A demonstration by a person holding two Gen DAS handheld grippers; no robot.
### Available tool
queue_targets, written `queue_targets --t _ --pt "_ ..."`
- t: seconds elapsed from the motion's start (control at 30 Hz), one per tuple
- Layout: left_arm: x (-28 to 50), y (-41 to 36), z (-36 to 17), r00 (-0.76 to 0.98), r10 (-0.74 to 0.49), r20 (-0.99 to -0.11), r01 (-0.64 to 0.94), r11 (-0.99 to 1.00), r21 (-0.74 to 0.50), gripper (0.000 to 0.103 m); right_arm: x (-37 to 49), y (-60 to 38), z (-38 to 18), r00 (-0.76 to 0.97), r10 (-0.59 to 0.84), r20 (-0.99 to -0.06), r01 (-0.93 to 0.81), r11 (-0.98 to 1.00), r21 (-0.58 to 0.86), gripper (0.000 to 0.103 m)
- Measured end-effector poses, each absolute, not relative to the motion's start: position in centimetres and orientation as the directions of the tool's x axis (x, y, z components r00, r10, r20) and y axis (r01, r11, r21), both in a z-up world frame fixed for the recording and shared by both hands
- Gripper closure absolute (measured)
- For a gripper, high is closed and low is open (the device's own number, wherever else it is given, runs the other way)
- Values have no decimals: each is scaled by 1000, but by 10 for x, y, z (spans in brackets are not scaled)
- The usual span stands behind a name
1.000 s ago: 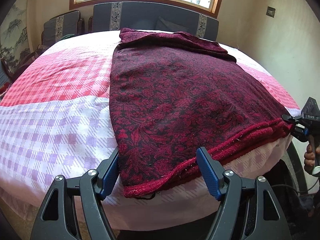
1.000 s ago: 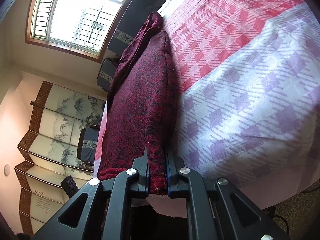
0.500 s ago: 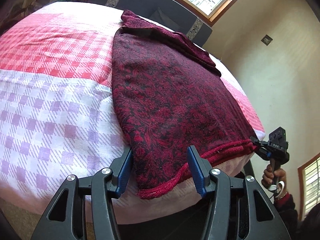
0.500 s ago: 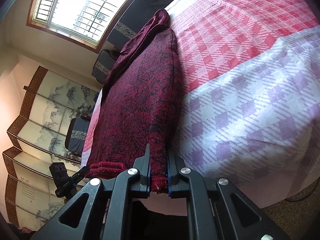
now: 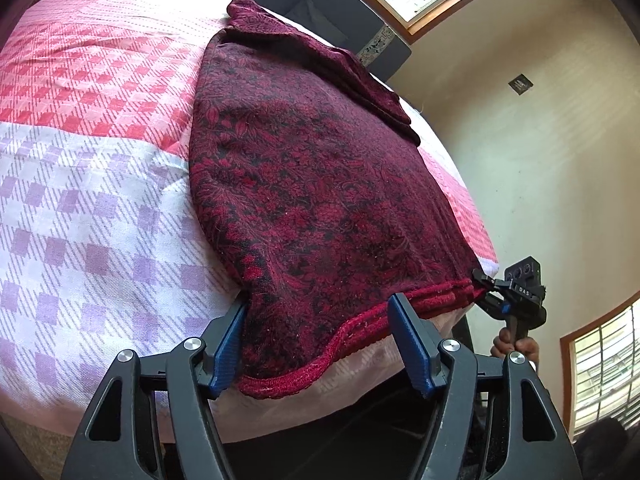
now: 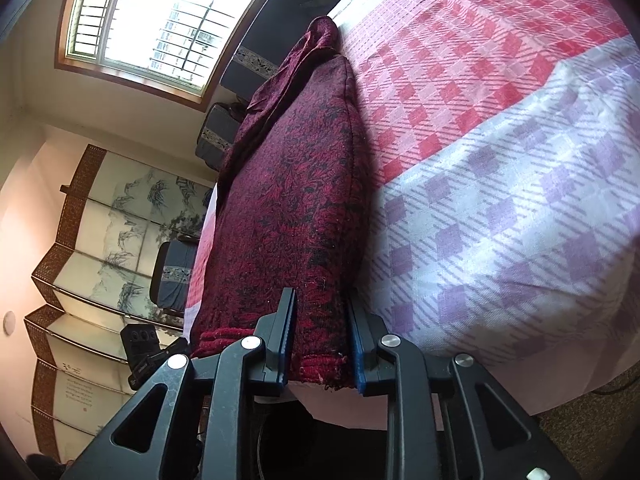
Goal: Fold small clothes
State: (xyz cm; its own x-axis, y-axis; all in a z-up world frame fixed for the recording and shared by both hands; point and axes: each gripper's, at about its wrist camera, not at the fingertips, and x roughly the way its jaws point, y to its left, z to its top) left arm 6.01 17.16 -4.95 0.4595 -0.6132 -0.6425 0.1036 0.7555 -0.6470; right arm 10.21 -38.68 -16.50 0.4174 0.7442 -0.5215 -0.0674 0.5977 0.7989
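Note:
A dark red patterned knit garment (image 5: 320,200) lies flat on the checked bedspread (image 5: 80,200), its ribbed hem at the bed's near edge. My left gripper (image 5: 316,316) straddles the hem's left corner. Its jaws are opening and stand wide, and neither pad presses the cloth. In the right wrist view the garment (image 6: 296,208) runs away from my right gripper (image 6: 320,308), whose jaws are opening with the hem's right corner loose between them. The right gripper (image 5: 496,292) also shows at that corner in the left wrist view, with a hand (image 5: 508,344) below it. The left gripper (image 6: 148,344) appears small beyond the hem.
The bedspread (image 6: 500,200) is pink-red checked far off and lilac checked near. Dark cushioned seats (image 6: 176,276) and a painted folding screen (image 6: 100,240) stand beyond the bed. A window (image 6: 160,20) is behind the headboard.
My right jaws have parted from a tight pinch on the hem corner. The left gripper has rolled and shifted at the left corner, its jaws narrowing and then widening again.

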Motion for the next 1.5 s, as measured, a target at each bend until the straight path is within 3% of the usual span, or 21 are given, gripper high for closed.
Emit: queue_targets --t 0.03,0.1,0.13,0.4,0.63,0.8,0.93,1.03,1.13,1.2,1.23,1.5 --pt "60 173 -50 463 -608 -645 94 757 -646 39 102 -387 -165 417 735 -534 -69 612 788 86" --pt "61 174 -52 477 -511 -715 39 825 -564 85 101 -382 -163 417 721 -553 -76 634 769 92" --pt "61 177 -56 476 -505 -720 17 824 -567 94 100 -380 -161 415 722 -554 -76 634 769 93" --pt "52 197 -47 523 -583 -622 22 738 -674 94 96 -397 -147 454 810 -373 -93 459 884 93" --pt "56 197 -58 469 -585 -661 19 755 -655 92 97 -394 -164 418 760 -498 -52 567 822 93" --pt "55 206 -61 476 -611 -633 -3 718 -696 69 99 -395 -165 411 767 -493 -58 562 825 85" --pt "58 200 -55 474 -624 -621 18 712 -702 45 102 -395 -163 411 777 -477 -65 547 835 68" --pt "63 189 -52 471 -615 -633 37 730 -682 42 103 -387 -161 406 777 -481 -74 553 830 66" --pt "66 180 -51 462 -606 -648 53 748 -662 46 105 -380 -161 405 771 -491 -69 561 825 70" --pt "69 175 -56 431 -577 -694 32 778 -628 92 106 -375 -165 388 753 -532 -58 596 801 89" --pt "69 176 -60 432 -580 -691 13 770 -638 94 105 -375 -167 389 760 -521 -60 586 808 93" --pt "61 194 -34 521 -564 -641 9 754 -657 94 101 -392 -141 412 822 -392 -106 471 876 93"
